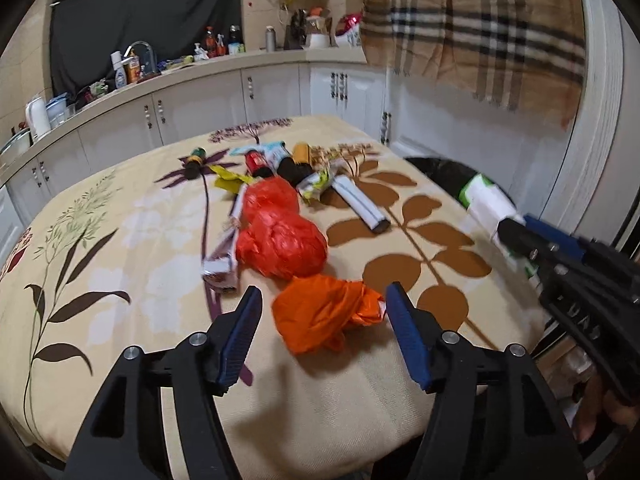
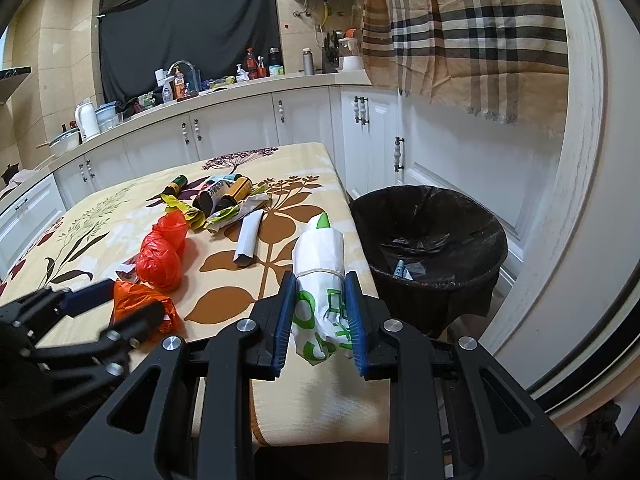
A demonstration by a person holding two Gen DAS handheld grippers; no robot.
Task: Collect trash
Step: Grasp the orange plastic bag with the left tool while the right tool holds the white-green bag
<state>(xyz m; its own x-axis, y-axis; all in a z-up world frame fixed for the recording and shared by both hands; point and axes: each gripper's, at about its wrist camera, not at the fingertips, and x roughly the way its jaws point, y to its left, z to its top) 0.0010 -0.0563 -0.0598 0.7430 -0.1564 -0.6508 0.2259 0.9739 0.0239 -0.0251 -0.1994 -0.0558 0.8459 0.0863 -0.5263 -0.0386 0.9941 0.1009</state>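
An orange crumpled plastic bag (image 1: pixel 320 312) lies on the floral tablecloth (image 1: pixel 120 248) near its front edge. My left gripper (image 1: pixel 324 291) is open, one finger on each side of the bag and neither pad pressing on it. Beyond it lie two red bags (image 1: pixel 280 240), a white tube (image 1: pixel 360 204), wrappers and dark bottles (image 1: pixel 256 162). My right gripper (image 2: pixel 321 280) is shut on a white and green bag roll (image 2: pixel 320 256), held over the table's right edge. A black-lined trash bin (image 2: pixel 496 240) stands on the floor just right of it.
A kitchen counter (image 2: pixel 240 88) crowded with bottles and a kettle runs behind the table, over white cabinets (image 2: pixel 304 120). A plaid cloth (image 2: pixel 460 32) hangs at the upper right beside a white door frame (image 2: pixel 580 160). A small bottle (image 2: pixel 176 186) lies at the far side of the pile.
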